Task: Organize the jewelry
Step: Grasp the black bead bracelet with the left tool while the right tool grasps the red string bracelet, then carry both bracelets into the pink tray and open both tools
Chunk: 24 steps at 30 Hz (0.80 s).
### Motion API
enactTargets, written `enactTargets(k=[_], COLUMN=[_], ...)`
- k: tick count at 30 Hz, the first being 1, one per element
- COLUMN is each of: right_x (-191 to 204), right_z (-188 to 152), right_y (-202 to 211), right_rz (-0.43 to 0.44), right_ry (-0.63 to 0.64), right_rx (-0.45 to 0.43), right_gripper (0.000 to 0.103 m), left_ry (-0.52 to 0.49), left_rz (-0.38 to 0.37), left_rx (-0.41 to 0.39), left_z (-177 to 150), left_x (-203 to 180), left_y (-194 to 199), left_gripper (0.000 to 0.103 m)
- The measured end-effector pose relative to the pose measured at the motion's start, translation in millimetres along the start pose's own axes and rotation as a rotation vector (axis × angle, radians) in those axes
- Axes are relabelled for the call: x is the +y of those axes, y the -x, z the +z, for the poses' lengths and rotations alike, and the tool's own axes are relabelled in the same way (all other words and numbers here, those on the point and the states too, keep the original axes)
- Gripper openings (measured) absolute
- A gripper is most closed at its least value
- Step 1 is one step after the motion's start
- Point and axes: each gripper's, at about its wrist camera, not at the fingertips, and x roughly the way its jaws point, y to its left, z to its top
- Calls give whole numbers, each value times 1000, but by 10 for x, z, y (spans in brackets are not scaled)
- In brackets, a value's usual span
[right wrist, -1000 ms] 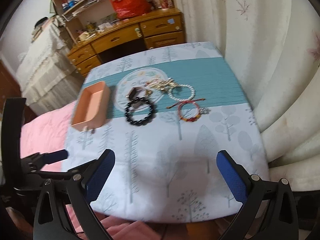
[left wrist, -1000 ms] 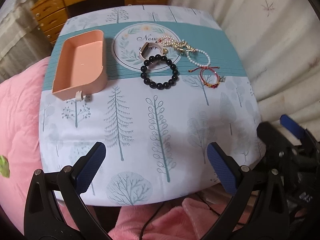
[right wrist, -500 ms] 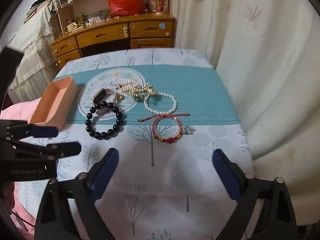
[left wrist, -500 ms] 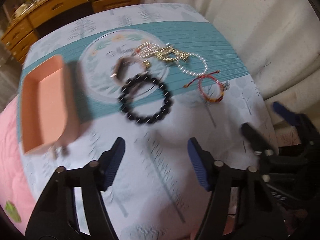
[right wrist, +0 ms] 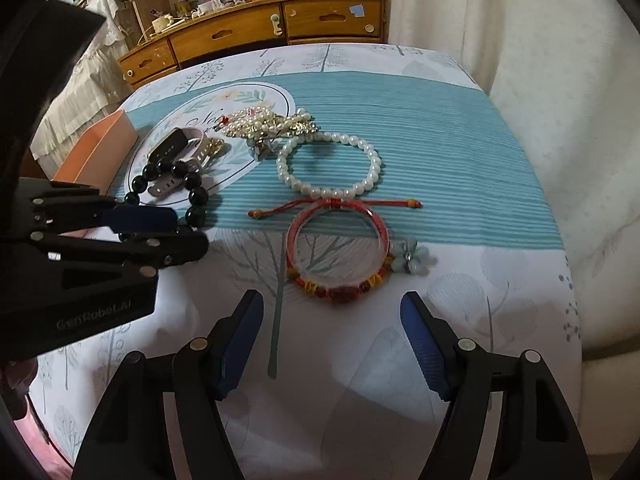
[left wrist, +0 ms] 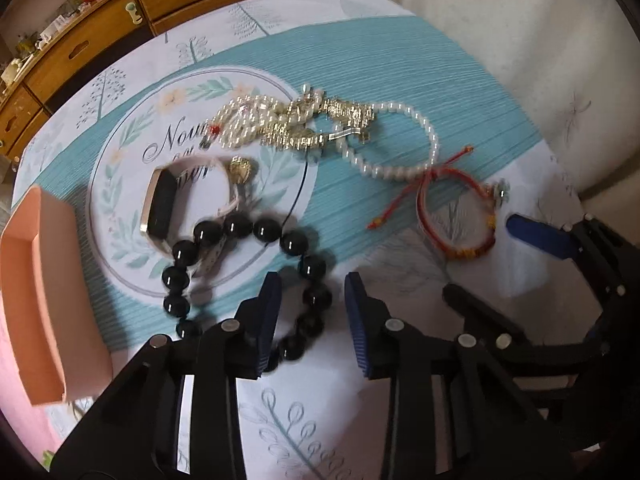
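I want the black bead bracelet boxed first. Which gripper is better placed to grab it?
Left. The left gripper, jaws just closing, already straddles the black bead bracelet; the right gripper faces the red bracelet.

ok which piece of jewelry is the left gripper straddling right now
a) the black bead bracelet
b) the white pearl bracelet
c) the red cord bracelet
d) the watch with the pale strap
a: in the left wrist view the left gripper has its blue pads on either side of the near arc of the black bead bracelet, not yet pressing it; the jaws have just been closing.
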Motion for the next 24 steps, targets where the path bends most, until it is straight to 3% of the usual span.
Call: enactTargets(k=[4,9,11,17,24], right_x=[1,54,81,34,18], right_z=[107,171,184,126,97], right_y=[-75,-109,-117,-63,67], right_rz=[0,-22,-32,-5,81], right_ry=[31,59,72,68,11], right_rx=[-7,-17,-25,-11,16], right_gripper=[73,67,59,58,58], left_ry=[-25,13,54,83,105], left_rz=[-10,-12,-30,-48,-61], left_rx=[8,16,31,45,-4], left_z=[152,178,205,160,125], left_x=[-21,61,112,150,177], left_y=[-52,-72,-85,-20,334], left_gripper=[29,13,13,13,13])
